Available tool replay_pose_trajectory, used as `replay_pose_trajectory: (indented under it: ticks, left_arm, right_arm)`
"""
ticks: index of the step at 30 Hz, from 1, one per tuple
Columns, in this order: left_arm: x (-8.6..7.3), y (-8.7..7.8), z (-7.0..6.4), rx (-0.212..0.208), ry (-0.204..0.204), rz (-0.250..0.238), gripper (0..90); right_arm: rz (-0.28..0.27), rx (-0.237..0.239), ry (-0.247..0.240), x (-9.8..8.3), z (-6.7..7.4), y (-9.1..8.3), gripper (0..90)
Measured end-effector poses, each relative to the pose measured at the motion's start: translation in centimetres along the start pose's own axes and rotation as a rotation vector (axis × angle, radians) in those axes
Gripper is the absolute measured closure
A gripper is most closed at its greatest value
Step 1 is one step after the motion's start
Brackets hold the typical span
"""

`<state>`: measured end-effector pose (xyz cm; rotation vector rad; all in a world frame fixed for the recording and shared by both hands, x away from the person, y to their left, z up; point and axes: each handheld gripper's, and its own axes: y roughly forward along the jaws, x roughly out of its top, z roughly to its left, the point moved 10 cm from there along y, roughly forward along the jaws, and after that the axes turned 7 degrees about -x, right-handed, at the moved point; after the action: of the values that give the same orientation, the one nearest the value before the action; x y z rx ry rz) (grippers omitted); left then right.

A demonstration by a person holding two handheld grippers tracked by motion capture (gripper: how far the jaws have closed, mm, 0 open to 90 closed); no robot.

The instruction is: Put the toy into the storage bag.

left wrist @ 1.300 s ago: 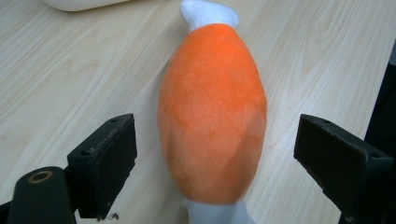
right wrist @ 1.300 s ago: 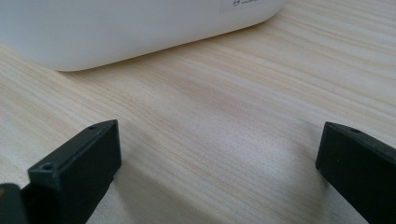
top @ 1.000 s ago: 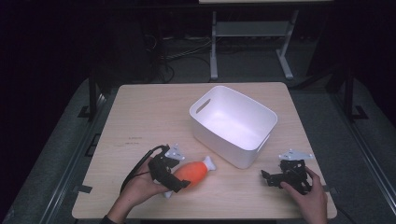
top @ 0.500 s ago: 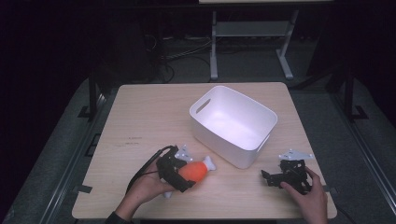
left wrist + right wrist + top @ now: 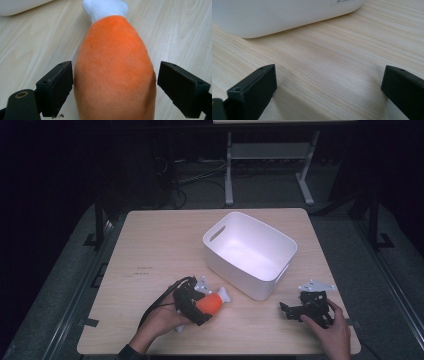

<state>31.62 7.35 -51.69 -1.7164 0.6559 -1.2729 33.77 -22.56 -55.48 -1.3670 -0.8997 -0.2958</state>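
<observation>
An orange plush toy (image 5: 212, 304) with a white knobbed end (image 5: 224, 293) lies on the wooden table (image 5: 150, 250) near the front left. My left gripper (image 5: 204, 307) is open with its jaws straddling the toy's orange body (image 5: 112, 45). In the left gripper view, the left jaw touches the plush and the right jaw stands a small gap away. My right gripper (image 5: 292, 306) rests near the front right of the table, held by a hand. Its jaws are wide open over bare wood (image 5: 329, 72) and point toward the tub.
A white plastic tub (image 5: 235, 275) with handle cut-outs stands right of the table's centre, between the two grippers and a little farther back. Its wall is close ahead in the right gripper view (image 5: 274, 15). Dark floor and a metal stand lie beyond the table.
My left gripper has pushed forward along the toy, so more of the orange body now sits between its jaws. The right gripper and the tub have not moved.
</observation>
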Motion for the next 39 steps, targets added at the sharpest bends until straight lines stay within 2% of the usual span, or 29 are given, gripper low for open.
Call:
replay_pose_trajectory:
  ticks: [5,23,28,29,39]
  left_arm:
    - [-0.2,0.5,0.2,0.010,0.004,0.019,12.5]
    - [-0.5,1.7,0.2,-0.013,-0.017,0.030,12.4]
    - [-0.7,2.0,0.3,-0.010,-0.009,0.051,12.5]
    - [-0.7,2.1,0.2,-0.017,-0.027,0.040,12.7]
    - [-0.6,1.7,0.3,-0.023,-0.033,0.029,18.7]
  right_arm:
    - [0.000,0.000,0.000,0.0,0.0,0.0,0.0]
    - [0.000,0.000,-0.001,0.0,0.0,0.0,0.0]
    - [0.000,0.000,0.000,0.0,0.0,0.0,0.0]
    - [0.000,0.000,0.000,0.0,0.0,0.0,0.0]
    - [0.000,0.000,-0.001,0.0,0.0,0.0,0.0]
